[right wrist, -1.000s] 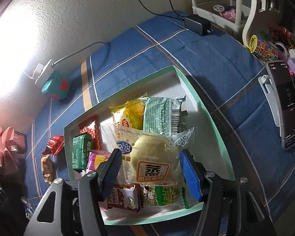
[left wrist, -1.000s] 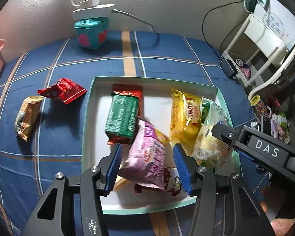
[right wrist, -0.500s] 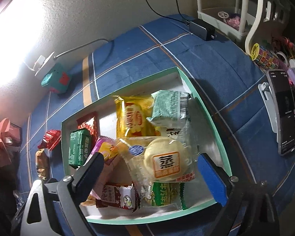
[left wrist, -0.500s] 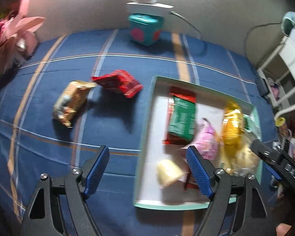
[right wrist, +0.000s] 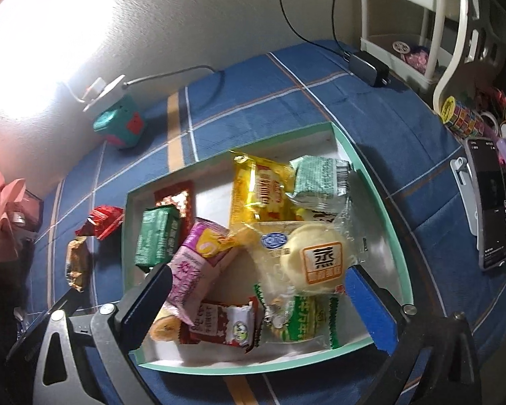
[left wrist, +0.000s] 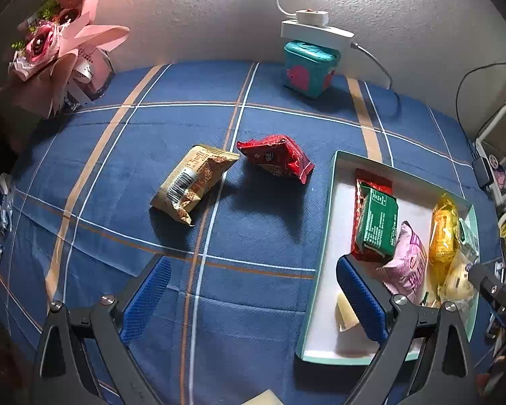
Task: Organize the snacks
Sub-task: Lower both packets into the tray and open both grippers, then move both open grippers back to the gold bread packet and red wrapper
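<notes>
A mint-rimmed white tray (left wrist: 322, 236) (right wrist: 381, 199) on the blue plaid cloth holds several snack packs: green (left wrist: 377, 224), pink (left wrist: 410, 263), yellow (right wrist: 259, 190) and a clear-wrapped bun (right wrist: 317, 258). A tan pack (left wrist: 194, 182) and a red pack (left wrist: 276, 157) lie on the cloth left of the tray. My left gripper (left wrist: 251, 298) is open and empty, over the cloth at the tray's left rim. My right gripper (right wrist: 263, 298) is open and empty above the tray's near end, with the bun lying between its fingers.
A teal box (left wrist: 310, 67) with a white power strip stands by the wall. A pink bouquet (left wrist: 54, 54) sits at the far left. A phone (right wrist: 492, 202), a charger (right wrist: 369, 67) and a white rack (right wrist: 421, 33) are right of the tray.
My left gripper let go of the pink pack in the tray, opened wide and swung left toward the loose packs. My right gripper opened and released the bun into the tray.
</notes>
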The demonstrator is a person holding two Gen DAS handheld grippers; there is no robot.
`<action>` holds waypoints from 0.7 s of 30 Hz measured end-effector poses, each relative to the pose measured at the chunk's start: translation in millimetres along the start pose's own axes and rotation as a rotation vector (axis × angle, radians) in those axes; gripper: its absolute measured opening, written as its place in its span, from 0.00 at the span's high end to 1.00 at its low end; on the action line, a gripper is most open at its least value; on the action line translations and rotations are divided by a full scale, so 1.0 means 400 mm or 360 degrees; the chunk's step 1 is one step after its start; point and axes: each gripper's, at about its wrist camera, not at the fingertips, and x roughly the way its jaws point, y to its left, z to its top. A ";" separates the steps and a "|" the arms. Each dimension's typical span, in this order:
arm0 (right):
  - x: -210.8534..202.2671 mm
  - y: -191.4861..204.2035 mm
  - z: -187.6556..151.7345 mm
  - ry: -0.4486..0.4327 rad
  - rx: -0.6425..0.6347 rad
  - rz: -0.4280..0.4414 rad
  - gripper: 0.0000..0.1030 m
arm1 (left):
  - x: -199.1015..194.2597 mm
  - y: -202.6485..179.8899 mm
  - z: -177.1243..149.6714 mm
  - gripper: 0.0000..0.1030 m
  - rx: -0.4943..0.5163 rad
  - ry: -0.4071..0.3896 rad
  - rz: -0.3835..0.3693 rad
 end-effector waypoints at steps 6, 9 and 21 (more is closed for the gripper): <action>-0.035 0.033 -0.018 -0.0068 -0.0059 0.0017 0.00 | -0.025 0.027 -0.005 0.04 0.0011 -0.0024 0.0058; -0.046 0.046 -0.030 -0.0087 -0.0086 0.0010 0.00 | -0.037 0.048 -0.007 0.04 -0.0006 -0.0032 0.0056; -0.055 0.127 -0.062 -0.0099 -0.0232 -0.0029 0.00 | -0.069 0.179 0.008 0.04 -0.0166 -0.0072 0.0090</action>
